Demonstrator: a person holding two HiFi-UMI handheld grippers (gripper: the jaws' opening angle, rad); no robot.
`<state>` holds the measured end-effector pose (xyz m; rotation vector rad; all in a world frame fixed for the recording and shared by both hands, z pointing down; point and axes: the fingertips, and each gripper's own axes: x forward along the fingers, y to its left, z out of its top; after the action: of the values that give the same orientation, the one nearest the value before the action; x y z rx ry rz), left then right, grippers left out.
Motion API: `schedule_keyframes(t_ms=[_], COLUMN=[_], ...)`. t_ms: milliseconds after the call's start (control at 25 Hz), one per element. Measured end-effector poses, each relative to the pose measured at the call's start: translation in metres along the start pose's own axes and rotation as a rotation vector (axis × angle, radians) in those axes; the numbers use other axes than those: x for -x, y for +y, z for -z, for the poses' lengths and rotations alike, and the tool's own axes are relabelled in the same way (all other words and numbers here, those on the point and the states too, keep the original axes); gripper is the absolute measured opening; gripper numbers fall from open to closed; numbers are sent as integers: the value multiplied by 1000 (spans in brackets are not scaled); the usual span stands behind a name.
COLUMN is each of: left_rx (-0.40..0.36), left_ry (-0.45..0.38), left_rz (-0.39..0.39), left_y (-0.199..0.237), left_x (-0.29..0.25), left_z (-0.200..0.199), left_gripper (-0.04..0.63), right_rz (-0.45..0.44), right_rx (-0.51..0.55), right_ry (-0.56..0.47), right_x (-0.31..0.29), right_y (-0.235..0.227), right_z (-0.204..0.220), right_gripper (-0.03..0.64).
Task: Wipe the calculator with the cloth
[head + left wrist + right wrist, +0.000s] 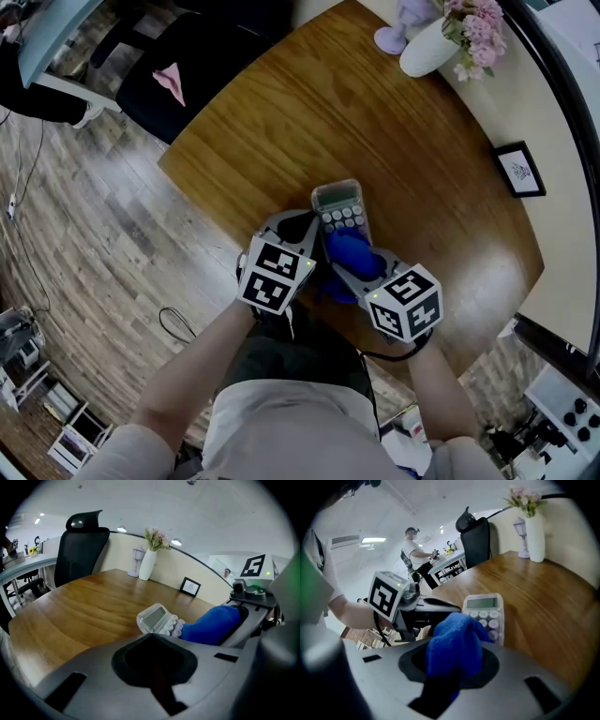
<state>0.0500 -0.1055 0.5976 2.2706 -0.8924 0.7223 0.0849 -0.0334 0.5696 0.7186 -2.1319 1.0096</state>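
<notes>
Right gripper [349, 272] clamps blue cloth [354, 248] on calculator [338, 201]; left gripper [302, 232] seemingly closed, empty

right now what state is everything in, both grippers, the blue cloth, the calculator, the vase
grey calculator with round keys: flat, face up on the wooden table, display uncovered
blue fluffy cloth: bunched, lying over the calculator's lower keys
right gripper: shut on the cloth
left gripper: shut, nothing between its jaws
white vase of pink flowers: upright

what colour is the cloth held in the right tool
Bright blue. The cloth shows best in the right gripper view.
</notes>
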Motion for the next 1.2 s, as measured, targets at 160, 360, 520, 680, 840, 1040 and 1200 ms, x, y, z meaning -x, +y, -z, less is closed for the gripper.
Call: schedule_keyframes(t_ms=[160,360,520,680,840,1040,1200], left_rx=[16,9,12,1,39,93,82], left_ry=[-45,-58,-58,-53,-61,-87,-88], left_rz=[63,127,101,97,85,77,77], left_y=[-21,-52,-50,-51,-50,-47,-48], left_x=[11,10,7,4,4,5,5], left_z=[-5,2,5,4,6,5,6], left_gripper=[2,3,2,2,2,2,2], right_rz=[50,58,-6,-24,-5,54,122], right_rx=[17,136,219,255,269,250,193], right_ry=[-99,-150,-100,-20,26,27,13], right_x=[16,17,-18,-44,-49,-41,-23], right_y=[-20,-24,-11,-12,-17,-41,-73], right_z=[-27,-75,-89,-79,-75,-81,-74], right_gripper=[117,115,117,118,117,117,115])
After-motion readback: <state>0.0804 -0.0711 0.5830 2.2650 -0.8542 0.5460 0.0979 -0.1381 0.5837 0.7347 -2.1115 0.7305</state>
